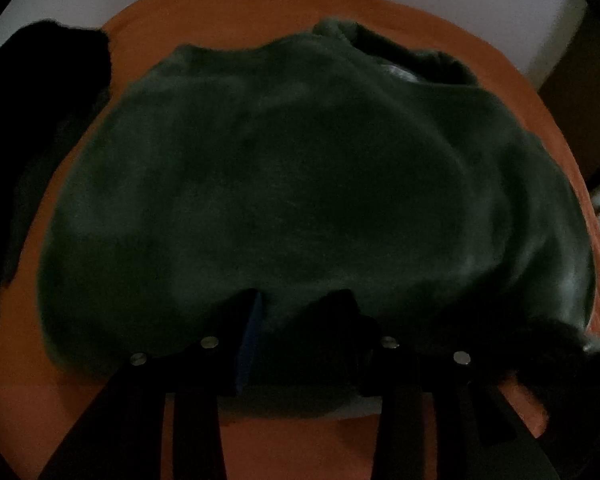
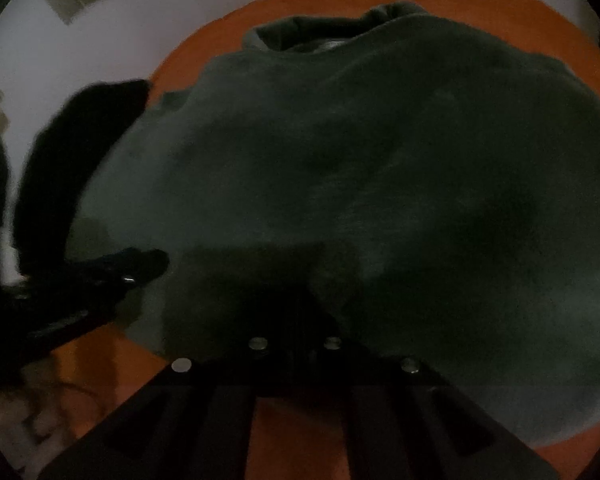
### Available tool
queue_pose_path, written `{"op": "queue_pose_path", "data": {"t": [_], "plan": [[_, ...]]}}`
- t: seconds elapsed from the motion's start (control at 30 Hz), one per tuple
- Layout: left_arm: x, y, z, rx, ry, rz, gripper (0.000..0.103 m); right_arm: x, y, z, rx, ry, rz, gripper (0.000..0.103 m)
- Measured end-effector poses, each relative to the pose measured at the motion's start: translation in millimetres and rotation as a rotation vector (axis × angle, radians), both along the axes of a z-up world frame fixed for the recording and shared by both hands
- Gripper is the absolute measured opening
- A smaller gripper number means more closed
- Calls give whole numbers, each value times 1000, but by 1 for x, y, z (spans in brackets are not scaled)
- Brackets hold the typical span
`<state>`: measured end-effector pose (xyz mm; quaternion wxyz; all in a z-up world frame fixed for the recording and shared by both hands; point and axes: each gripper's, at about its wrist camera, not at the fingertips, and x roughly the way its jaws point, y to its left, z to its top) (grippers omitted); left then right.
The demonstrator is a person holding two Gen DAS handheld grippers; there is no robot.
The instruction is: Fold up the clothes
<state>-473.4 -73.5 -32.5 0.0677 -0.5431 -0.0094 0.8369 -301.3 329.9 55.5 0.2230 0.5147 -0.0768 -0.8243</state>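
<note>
Visibly one green sweatshirt (image 1: 300, 184), two grippers (image 1: 296, 320) (image 2: 296, 312).

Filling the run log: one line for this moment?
fold | green garment on orange surface | left gripper, right gripper at hem | grip unclear

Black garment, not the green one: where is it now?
The black garment lies at the far left in both wrist views, on the orange sheet, beside the green sweatshirt and beyond the left gripper.

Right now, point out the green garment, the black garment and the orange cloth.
Green garment (image 1: 300, 184): left wrist view, middle of its body.
Black garment (image 2: 84, 152): right wrist view, middle of the dark heap at left.
Orange cloth (image 1: 236, 12): left wrist view, bare far part.
</note>
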Motion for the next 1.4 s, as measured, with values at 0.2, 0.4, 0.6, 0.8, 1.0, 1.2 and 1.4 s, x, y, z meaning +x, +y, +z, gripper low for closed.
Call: {"op": "queue_pose_path", "data": {"t": [0.2,0.4,0.6,0.8,1.0,1.2,1.4], "plan": [[1,-21,-4,60,-23,-6,41,21,87,3,-56,38,-94,0],[0,-23,-3,97,-48,16,41,24,222,-14,73,21,-454,0],[-1,4,36,249,-32,-133,41,32,188,66,200,236,-300,0],[-25,53,49,86,-10,-186,42,4,92,62,-70,78,-123,0],[-32,1,22,115,-57,-161,3,-17,97,12,-84,-3,-92,0],[-52,-120,38,9,-103,125,3,-22,233,19,62,-15,-315,0],[-91,-155,79,109,-96,94,33,-47,274,82,-35,50,-317,11]]}}
